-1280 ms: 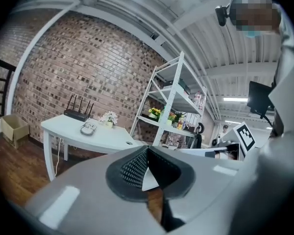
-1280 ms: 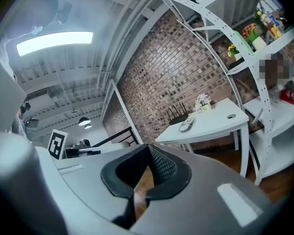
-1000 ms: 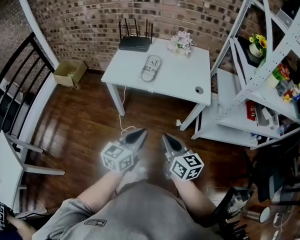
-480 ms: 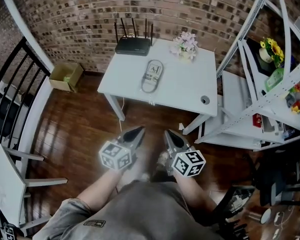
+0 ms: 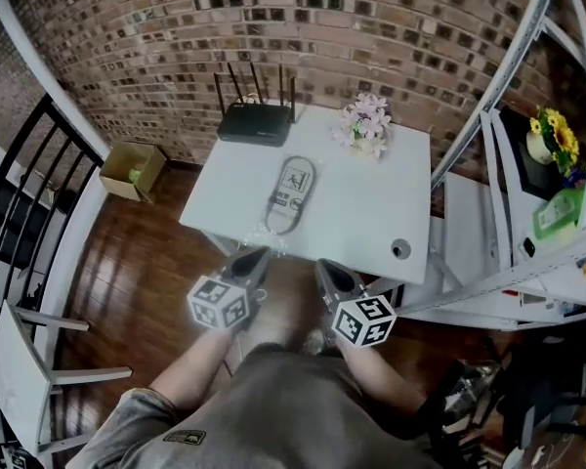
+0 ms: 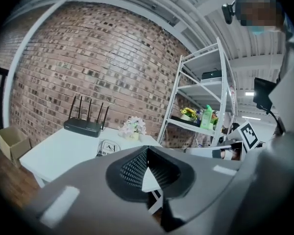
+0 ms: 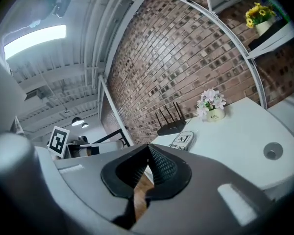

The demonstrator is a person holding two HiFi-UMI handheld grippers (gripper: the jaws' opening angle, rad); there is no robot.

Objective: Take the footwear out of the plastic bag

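The footwear in its clear plastic bag (image 5: 290, 195) lies flat in the middle of the white table (image 5: 371, 223). The bag also shows small in the left gripper view (image 6: 108, 147) and the right gripper view (image 7: 182, 140). My left gripper (image 5: 259, 255) is shut and empty, with its tips at the table's near edge just short of the bag. My right gripper (image 5: 323, 266) is beside it, also shut and empty. The jaws meet in both gripper views, left (image 6: 147, 149) and right (image 7: 148, 146).
A black router (image 5: 257, 120) and a small pot of flowers (image 5: 367, 127) stand at the back of the table by the brick wall. A round hole (image 5: 401, 249) is at the table's near right corner. White shelving (image 5: 527, 213) is to the right, and a cardboard box (image 5: 132, 169) to the left.
Both grippers have moved forward together from over the wooden floor to the table's near edge. The table and bag appear closer. Both grippers stay shut.
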